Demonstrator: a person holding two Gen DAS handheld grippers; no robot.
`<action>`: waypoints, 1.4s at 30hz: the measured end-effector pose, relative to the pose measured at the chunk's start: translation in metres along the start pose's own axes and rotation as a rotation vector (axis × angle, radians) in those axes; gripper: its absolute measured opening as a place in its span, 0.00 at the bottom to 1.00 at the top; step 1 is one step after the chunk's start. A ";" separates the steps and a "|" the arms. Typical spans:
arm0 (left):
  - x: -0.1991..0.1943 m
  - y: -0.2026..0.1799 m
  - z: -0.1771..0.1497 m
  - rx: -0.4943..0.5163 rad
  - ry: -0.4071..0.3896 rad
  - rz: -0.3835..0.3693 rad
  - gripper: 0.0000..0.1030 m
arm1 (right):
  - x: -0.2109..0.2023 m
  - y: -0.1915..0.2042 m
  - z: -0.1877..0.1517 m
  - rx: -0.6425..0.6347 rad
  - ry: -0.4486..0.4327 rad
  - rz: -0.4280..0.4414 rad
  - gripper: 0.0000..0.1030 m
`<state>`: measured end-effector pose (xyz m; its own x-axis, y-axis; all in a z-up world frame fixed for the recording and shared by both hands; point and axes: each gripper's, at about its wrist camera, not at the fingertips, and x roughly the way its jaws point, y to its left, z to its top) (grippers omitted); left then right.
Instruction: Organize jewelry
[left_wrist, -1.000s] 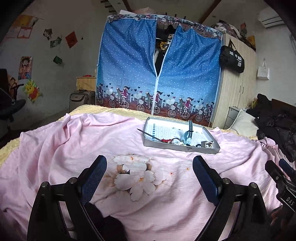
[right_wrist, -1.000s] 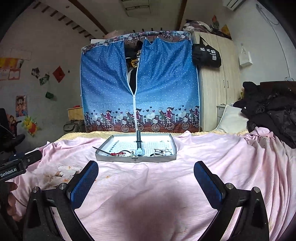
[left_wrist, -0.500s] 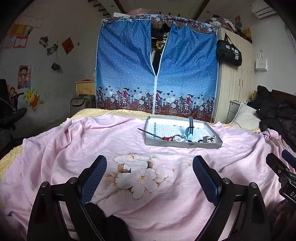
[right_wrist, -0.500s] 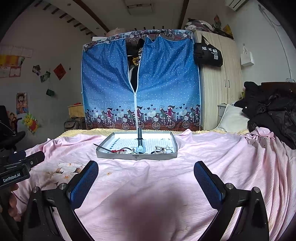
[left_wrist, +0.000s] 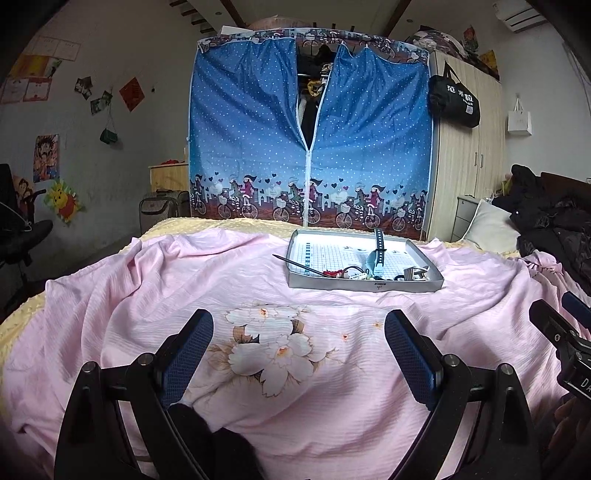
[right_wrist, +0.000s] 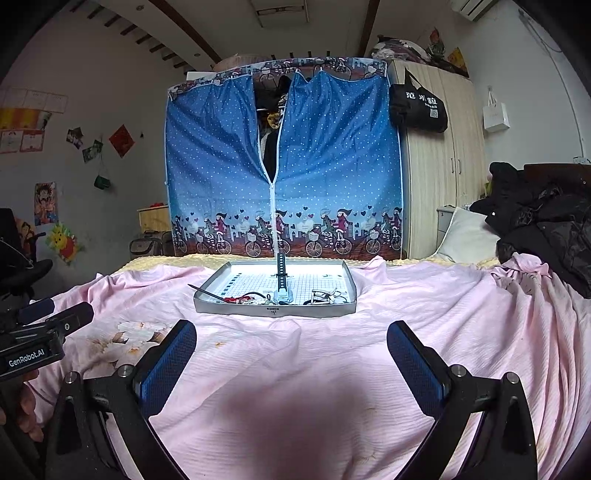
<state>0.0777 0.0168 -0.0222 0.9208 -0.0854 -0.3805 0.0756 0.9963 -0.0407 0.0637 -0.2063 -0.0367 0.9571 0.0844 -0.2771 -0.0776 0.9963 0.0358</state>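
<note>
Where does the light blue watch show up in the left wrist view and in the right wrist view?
Left wrist: the watch lies right of centre, in the tray.
Right wrist: the watch sits at centre, strap running away from the camera.
Shared landmark: the blue wardrobe behind the bed.

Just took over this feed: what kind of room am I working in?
Most likely a bedroom: the tray sits on a bed's pink sheet, with a blue fabric wardrobe and a wooden closet behind, and a pillow.

A pink bedsheet (left_wrist: 147, 295) carries a pale flower print (left_wrist: 273, 350). The far wardrobe cover (right_wrist: 221, 166) is white-dotted blue. The tray (right_wrist: 275, 308) is grey.
</note>
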 end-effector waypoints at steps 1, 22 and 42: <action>0.000 0.000 0.000 -0.002 0.001 -0.001 0.88 | 0.000 0.000 0.000 0.000 0.000 0.000 1.00; 0.003 0.011 0.000 -0.018 0.009 0.006 0.88 | 0.000 0.000 -0.001 -0.001 0.005 0.002 1.00; 0.003 0.013 0.001 -0.015 0.012 -0.003 0.88 | 0.000 0.002 -0.001 0.000 0.007 0.002 1.00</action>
<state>0.0819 0.0291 -0.0229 0.9158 -0.0887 -0.3918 0.0725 0.9958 -0.0560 0.0628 -0.2044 -0.0379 0.9549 0.0868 -0.2841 -0.0796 0.9961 0.0367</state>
